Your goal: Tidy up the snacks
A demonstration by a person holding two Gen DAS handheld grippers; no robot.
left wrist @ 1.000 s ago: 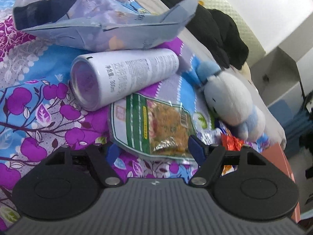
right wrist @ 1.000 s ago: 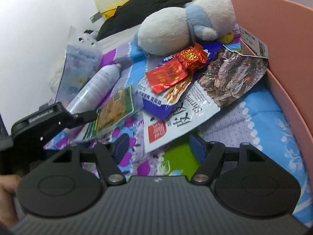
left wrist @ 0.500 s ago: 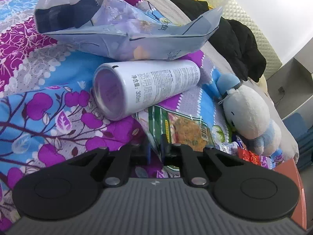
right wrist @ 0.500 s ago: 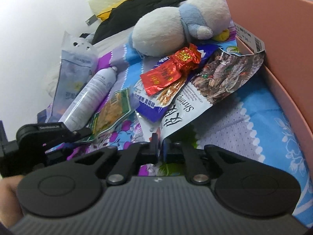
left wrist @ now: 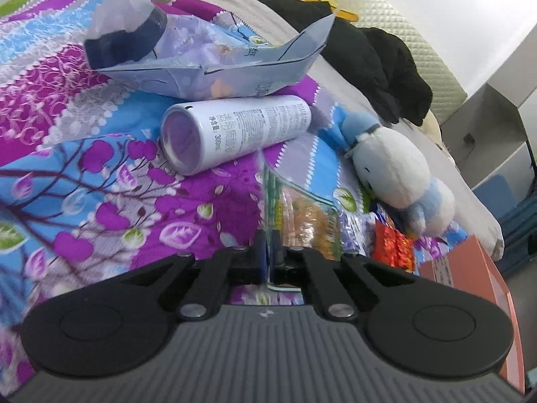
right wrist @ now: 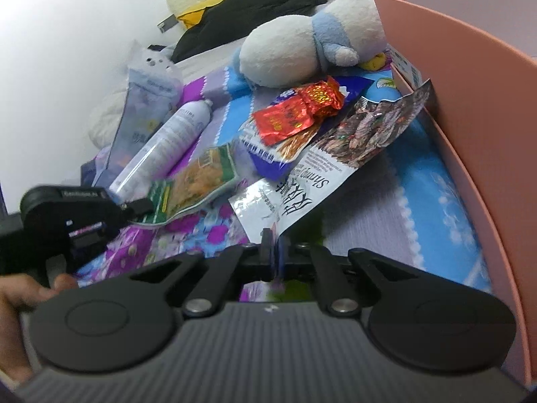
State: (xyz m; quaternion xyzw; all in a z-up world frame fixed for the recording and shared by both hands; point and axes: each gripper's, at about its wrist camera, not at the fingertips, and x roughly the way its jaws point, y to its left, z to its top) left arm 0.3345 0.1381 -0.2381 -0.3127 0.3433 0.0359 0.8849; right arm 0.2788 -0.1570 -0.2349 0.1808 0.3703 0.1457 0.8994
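Note:
My left gripper is shut on the near edge of a green snack packet, which stands lifted on edge off the flowered bedspread. The right wrist view shows that same green packet held by the left gripper. My right gripper is shut on the bottom corner of a white shrimp snack bag, lifted and leaning toward the pink box. A red foil packet and a blue packet lie on the bedspread behind it.
A white spray can lies on its side beside a pale lilac bag. A white and blue plush toy rests by the snacks, with black clothing behind. A hand holds the left gripper.
Both grippers closed from open onto their packets. The green packet has been raised on edge, and the shrimp bag's near corner has come up off the bedspread.

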